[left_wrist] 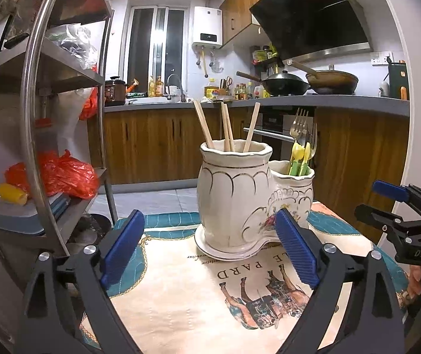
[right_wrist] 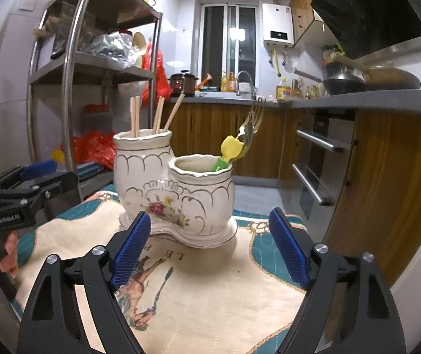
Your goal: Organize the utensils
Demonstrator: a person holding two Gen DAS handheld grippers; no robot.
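step in hand: judged from how things lie, sorting looks nearly or fully done; no loose utensil shows on the printed cloth (right_wrist: 210, 289), so the likely move is a check or a tidy of what leans in the holder.
doing it well: any reach should come from above and along a handle, since the chopsticks (left_wrist: 228, 126) and forks (left_wrist: 300, 126) stick up past the rims and a sideways sweep could tip them or nudge the holder on the cloth.
left gripper (left_wrist: 210, 247): jaws spread wide, pinching nothing, low centre of the left wrist view, just short of the holder's base.
right gripper (right_wrist: 210, 247): jaws spread too, empty, low centre of its own view, facing the shorter pot.
ceramic utensil holder (left_wrist: 234, 194): two joined white pots with gold scallops and a flower motif, standing upright on the cloth, centre of both views.
taller pot (right_wrist: 142, 159): holds four wooden chopsticks, leaning apart, ends up.
shorter pot (right_wrist: 201, 188): holds metal forks, tines up, with yellow-and-green plastic utensils (right_wrist: 228, 150) leaning on the right rim; its left part looks free.
risk: forks lean outward and could slide if the pot is bumped.
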